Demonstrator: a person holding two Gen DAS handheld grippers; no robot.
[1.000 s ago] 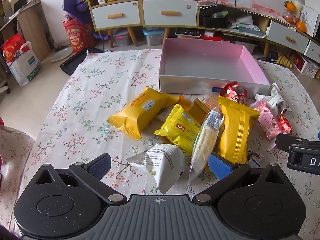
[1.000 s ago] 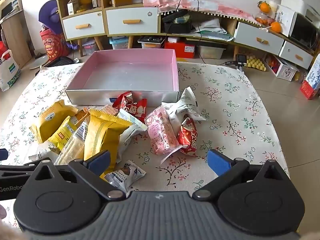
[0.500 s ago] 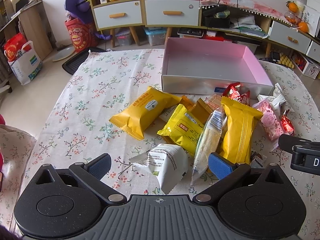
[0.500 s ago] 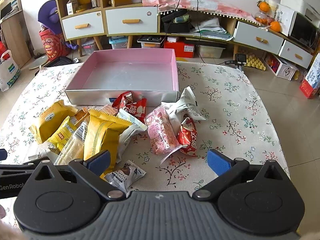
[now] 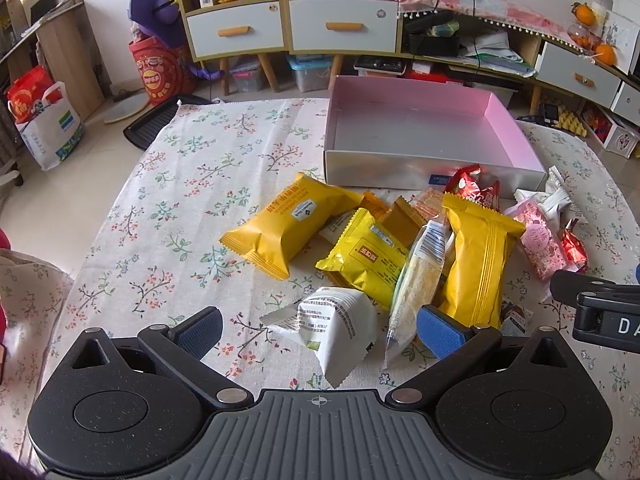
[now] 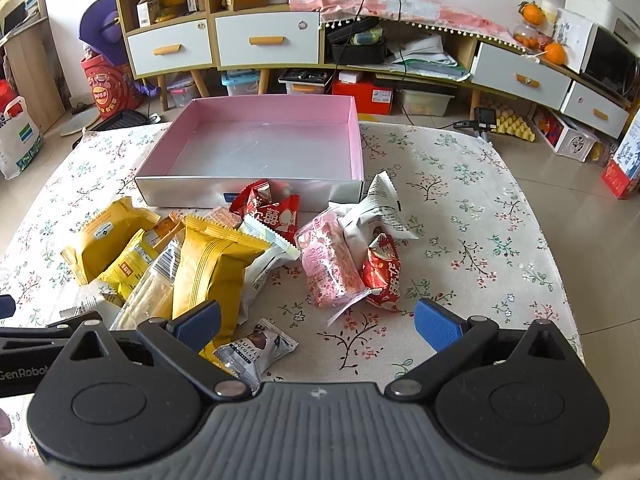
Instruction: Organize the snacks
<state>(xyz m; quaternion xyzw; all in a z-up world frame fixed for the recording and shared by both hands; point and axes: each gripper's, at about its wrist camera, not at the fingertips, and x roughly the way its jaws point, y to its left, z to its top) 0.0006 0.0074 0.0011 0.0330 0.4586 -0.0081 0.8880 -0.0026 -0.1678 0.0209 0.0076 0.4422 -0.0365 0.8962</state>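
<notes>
Left gripper: jaws wide open, nothing held, low over the near table edge. White packet sits right between its fingers, crimped ends out to left and near side. Looks light, puffy and crinkly; film probably slick. I'd pinch across the body, not the fin seal, which would likely fold and slip.

Right gripper: jaws also wide open, empty. Small chocolate packet lies beside its left finger, partly under the tall yellow packet. Small and flat, so a low pinch is needed.

Mid table, on the floral tablecloth: the pile. Clear sleeve leans on the yellow packets; contents look brittle, so go soft. Big yellow pillow pack lies alone on the left and is the easiest grab: air-filled, squeeze mid-body lightly. Pink packet and red packet touch each other to the right, with another white packet behind them. All look light; overlaps mean one pull may drag its neighbours.

Far: pink box, shallow, open top, silver floor, empty as far as visible. A red packet pair rests against its front wall, outside. No snack is in the box yet.
</notes>
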